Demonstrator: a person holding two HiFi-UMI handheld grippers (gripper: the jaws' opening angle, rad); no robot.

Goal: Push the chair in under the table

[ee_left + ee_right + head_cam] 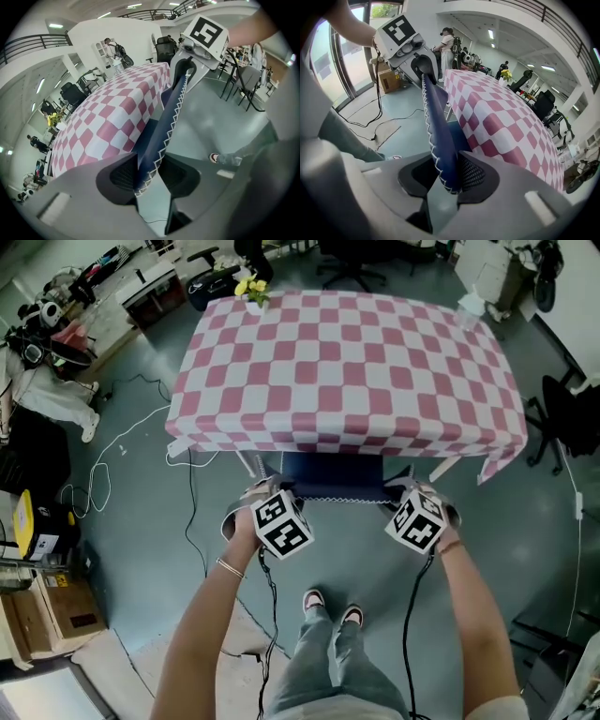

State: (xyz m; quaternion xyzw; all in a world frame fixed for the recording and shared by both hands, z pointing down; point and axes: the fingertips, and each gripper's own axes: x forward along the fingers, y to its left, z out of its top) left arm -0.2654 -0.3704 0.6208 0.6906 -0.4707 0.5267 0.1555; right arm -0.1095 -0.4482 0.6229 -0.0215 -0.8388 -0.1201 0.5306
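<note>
- A person stands behind a blue chair (333,474) at a tabletop (347,362) covered with a pink-and-white checked cloth (281,343), with both shoes (330,604) on the grey floor just behind the chair.
- The left gripper (267,495) grips the left end of the chair back (171,112). In the left gripper view, its jaws are clamped on the white-stitched top edge.
- The right gripper (405,493) grips the other end. In the right gripper view, the blue back (436,122) sits between the jaws and appears to touch both pads.
- The chair back's long axis runs side to side, parallel to the near edge of the tabletop, with one gripper at each end and neither hand nearer.
- The table lies straight ahead of the jaws, beyond the back. The front of the chair already appears tucked under the hanging cloth.
- The remaining push looks short, straight forward, and needs to be even on both sides so the chair does not swing toward a table leg.
</note>
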